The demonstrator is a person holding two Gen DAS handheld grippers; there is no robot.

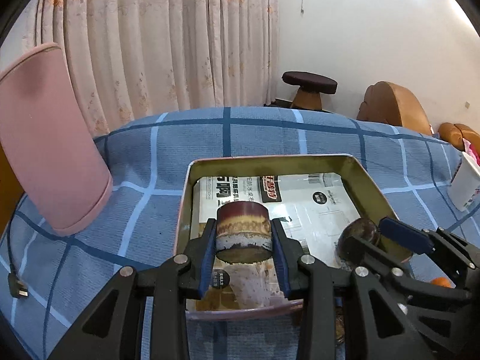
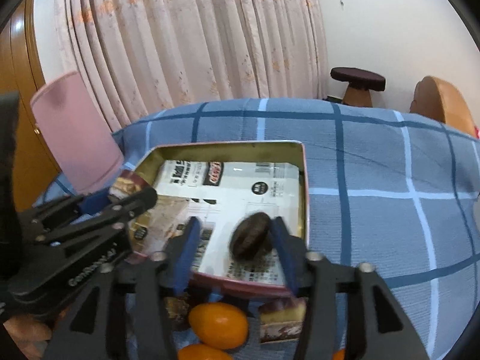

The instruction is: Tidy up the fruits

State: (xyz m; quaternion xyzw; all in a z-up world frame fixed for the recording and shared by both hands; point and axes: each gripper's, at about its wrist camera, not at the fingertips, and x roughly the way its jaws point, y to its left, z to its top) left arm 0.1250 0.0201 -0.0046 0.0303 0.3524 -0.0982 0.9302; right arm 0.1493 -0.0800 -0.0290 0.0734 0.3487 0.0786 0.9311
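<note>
My left gripper (image 1: 243,240) is shut on a round brown-and-cream cake piece (image 1: 243,228) and holds it over the near left of a gold metal tray (image 1: 270,160) lined with printed paper. My right gripper (image 2: 237,249) is open; a dark brown oval fruit (image 2: 250,234) sits on the tray's paper between its fingers, close to the right one. The right gripper and that fruit (image 1: 358,234) also show in the left wrist view, and the left gripper with the cake (image 2: 127,184) shows in the right wrist view. Orange fruits (image 2: 219,325) lie on the cloth below the tray's near rim.
The tray (image 2: 303,180) stands on a blue checked cloth (image 1: 144,180). A pink cylinder (image 1: 51,150) stands to the left. A layered cake slice (image 2: 282,319) lies beside the orange fruits. A white cup (image 1: 465,186) is at the right, a cable plug (image 1: 18,288) at the left.
</note>
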